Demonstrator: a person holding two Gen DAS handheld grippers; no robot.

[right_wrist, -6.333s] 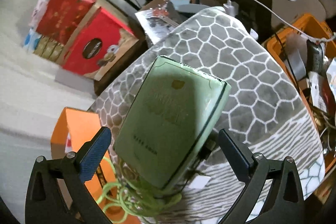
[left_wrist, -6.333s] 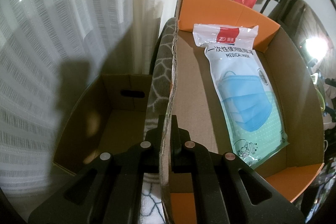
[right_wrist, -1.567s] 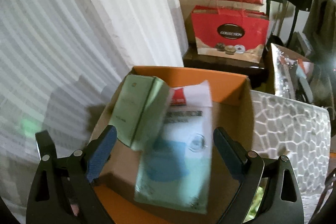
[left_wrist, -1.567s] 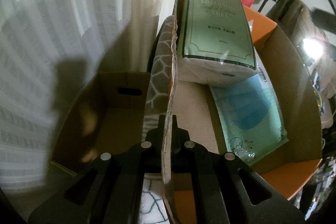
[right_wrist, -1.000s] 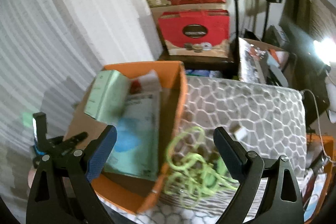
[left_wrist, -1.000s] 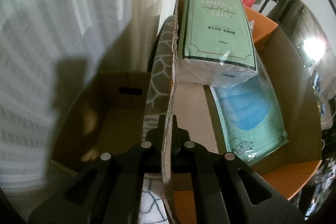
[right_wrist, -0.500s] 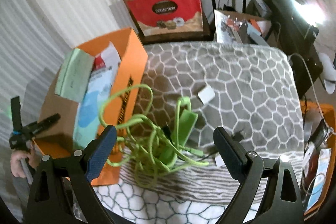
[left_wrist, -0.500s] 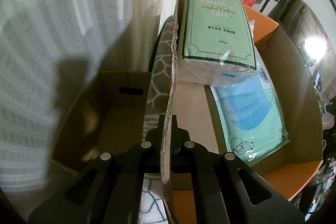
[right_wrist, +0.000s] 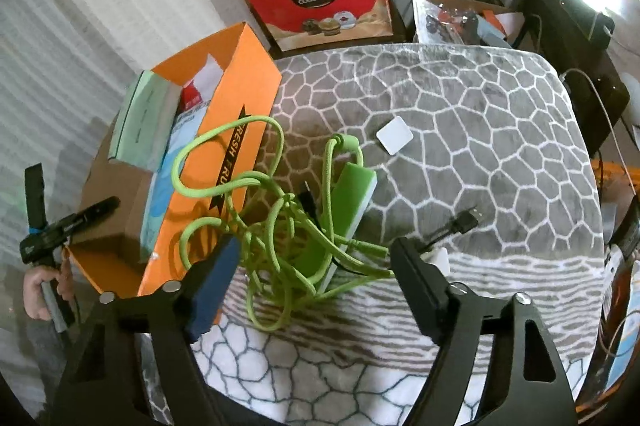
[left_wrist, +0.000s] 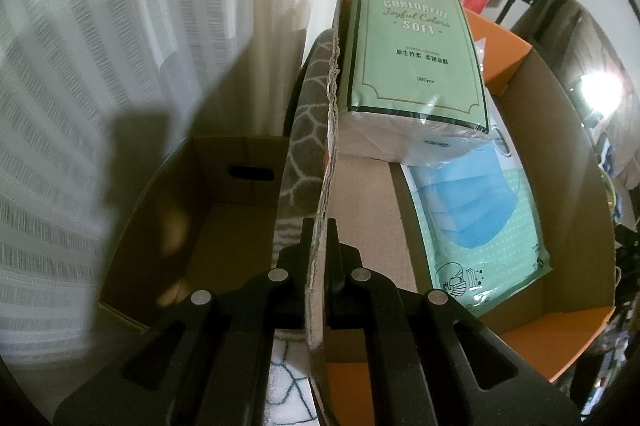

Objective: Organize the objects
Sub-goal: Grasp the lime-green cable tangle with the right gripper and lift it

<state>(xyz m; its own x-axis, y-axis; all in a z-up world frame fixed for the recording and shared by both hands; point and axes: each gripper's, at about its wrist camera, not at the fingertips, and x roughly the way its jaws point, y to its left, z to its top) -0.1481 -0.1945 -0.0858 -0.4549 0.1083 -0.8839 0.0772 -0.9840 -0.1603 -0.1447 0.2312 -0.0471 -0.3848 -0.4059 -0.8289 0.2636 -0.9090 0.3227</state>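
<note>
Inside the orange carton [left_wrist: 516,50], a green tissue pack [left_wrist: 412,54] lies on the mask packet [left_wrist: 480,222]; left gripper [left_wrist: 320,238] pinches its wall, right gripper [right_wrist: 316,262] closing around the green cable [right_wrist: 272,210], not yet gripping

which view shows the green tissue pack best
The left wrist view. There the green tissue pack fills the upper middle, its printed face readable, lying in the orange box partly on the mask packet. The right wrist view shows only its narrow side, small, at the box's far end.
</note>
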